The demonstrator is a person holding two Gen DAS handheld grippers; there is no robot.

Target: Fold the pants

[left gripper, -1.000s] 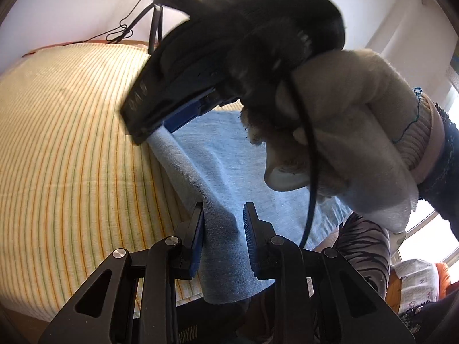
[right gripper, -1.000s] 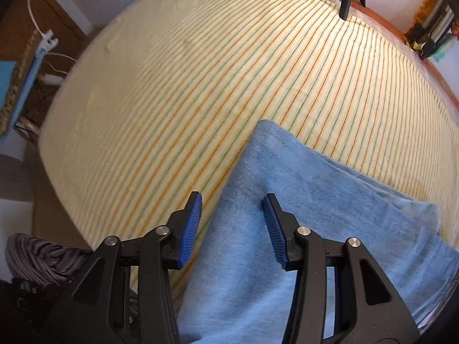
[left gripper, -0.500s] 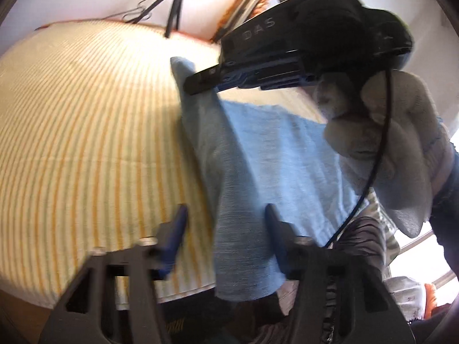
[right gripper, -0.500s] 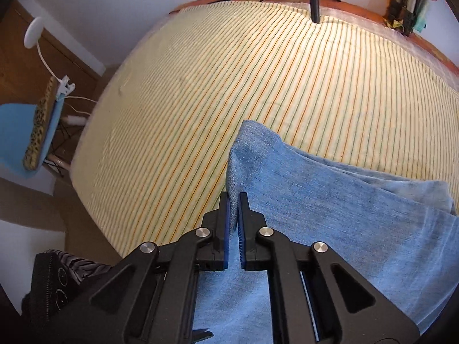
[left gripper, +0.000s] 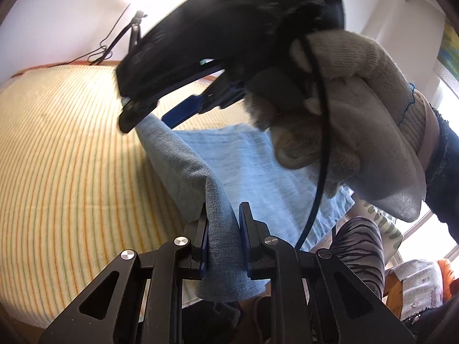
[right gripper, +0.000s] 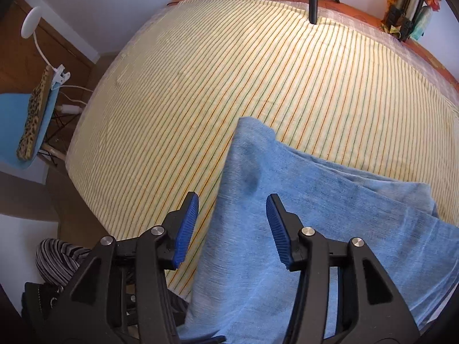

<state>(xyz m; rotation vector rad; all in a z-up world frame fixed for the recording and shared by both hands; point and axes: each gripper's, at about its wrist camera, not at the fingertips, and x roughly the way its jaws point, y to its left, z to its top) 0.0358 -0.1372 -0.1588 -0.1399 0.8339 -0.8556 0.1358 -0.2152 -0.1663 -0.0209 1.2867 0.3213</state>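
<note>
On the striped bedspread (right gripper: 258, 80), light-blue pants (right gripper: 301, 229) lie folded at the near edge.

Left of the pants is bare striped cloth. The left gripper (left gripper: 223, 226) is closing its jaws around a raised fold of the pants at the bedspread's near edge, the denim draped between the blue pads; whether both pads press it cannot be told. Further right, over the pants' far corner, a gloved hand (left gripper: 358, 120) holds the right gripper (right gripper: 232, 220), whose jaws are opening, the pads apart above the pants' left edge.
</note>
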